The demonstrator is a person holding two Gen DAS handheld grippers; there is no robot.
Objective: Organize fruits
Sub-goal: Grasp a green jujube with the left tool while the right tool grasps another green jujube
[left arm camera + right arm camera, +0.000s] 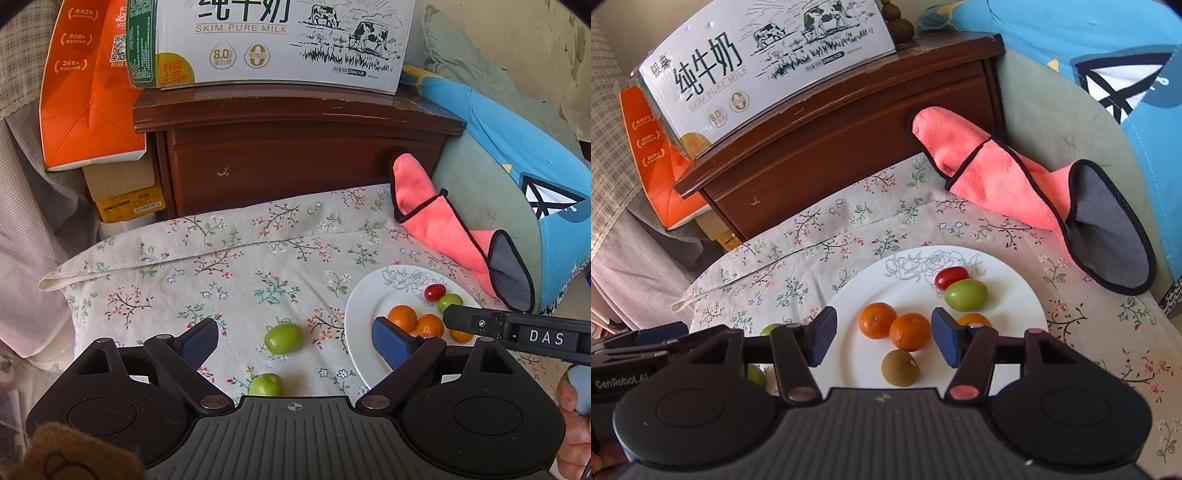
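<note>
Both grippers, left [295,341] and right [884,338], gape empty; two green fruits [283,338] on floral cloth [221,266]; oranges [877,320], red tomato [952,277] on white plate [1015,295].

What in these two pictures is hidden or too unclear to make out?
- Third orange: right wrist view, mostly behind the right tool's finger.
- Nearer green fruit: left wrist view, lower part behind the left tool's body.
- Milk carton: top cut off by the frame edge.
- Carton's small print: too small to read.
</note>
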